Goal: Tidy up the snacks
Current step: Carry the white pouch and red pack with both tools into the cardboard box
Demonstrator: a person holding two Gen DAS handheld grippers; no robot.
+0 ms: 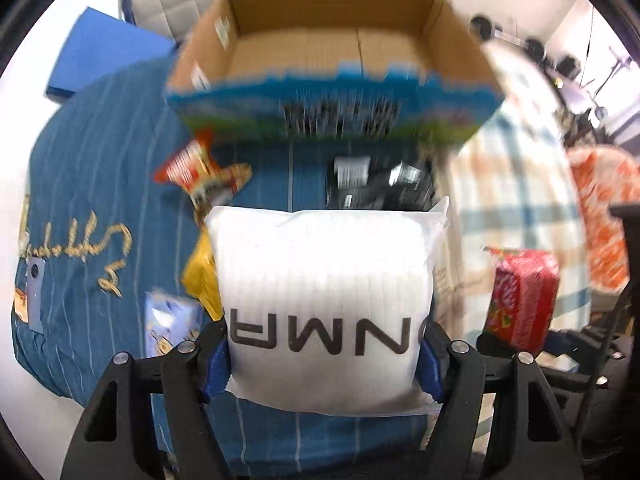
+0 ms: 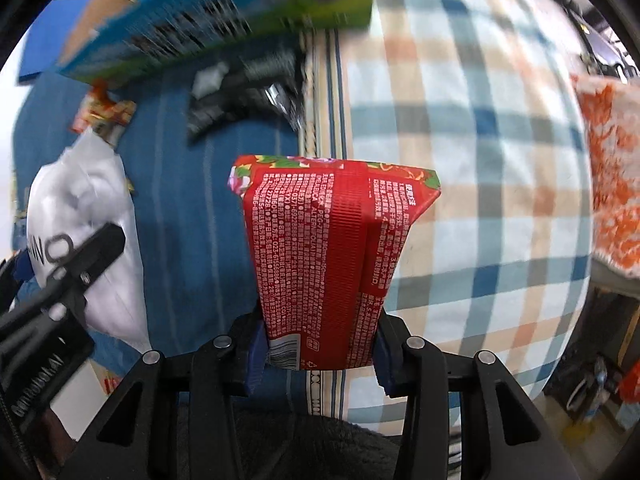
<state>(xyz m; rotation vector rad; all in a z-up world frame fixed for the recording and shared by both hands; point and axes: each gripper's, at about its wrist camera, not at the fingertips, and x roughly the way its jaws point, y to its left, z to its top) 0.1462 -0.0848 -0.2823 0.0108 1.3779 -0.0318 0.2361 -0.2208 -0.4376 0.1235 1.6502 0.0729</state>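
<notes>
My left gripper [image 1: 322,356] is shut on a white puffy packet [image 1: 328,304] with dark letters, held above the blue striped bedcover. Ahead of it stands an open cardboard box [image 1: 332,44] with a blue and green printed front, its inside bare. My right gripper [image 2: 320,354] is shut on a red packet [image 2: 324,256] covered in white print. The red packet [image 1: 520,296] also shows at the right of the left wrist view. In the right wrist view the white packet [image 2: 96,216] and the left gripper's arm appear at the left, and the cardboard box [image 2: 224,20] at the top.
On the blue bedcover [image 1: 92,184] lie an orange-red snack bag [image 1: 200,172], a yellow bag [image 1: 202,276], a pale blue bag [image 1: 170,324] and a black packet [image 1: 376,184]. A plaid sheet [image 2: 460,160] covers the right side. An orange-white cloth [image 2: 612,184] lies far right.
</notes>
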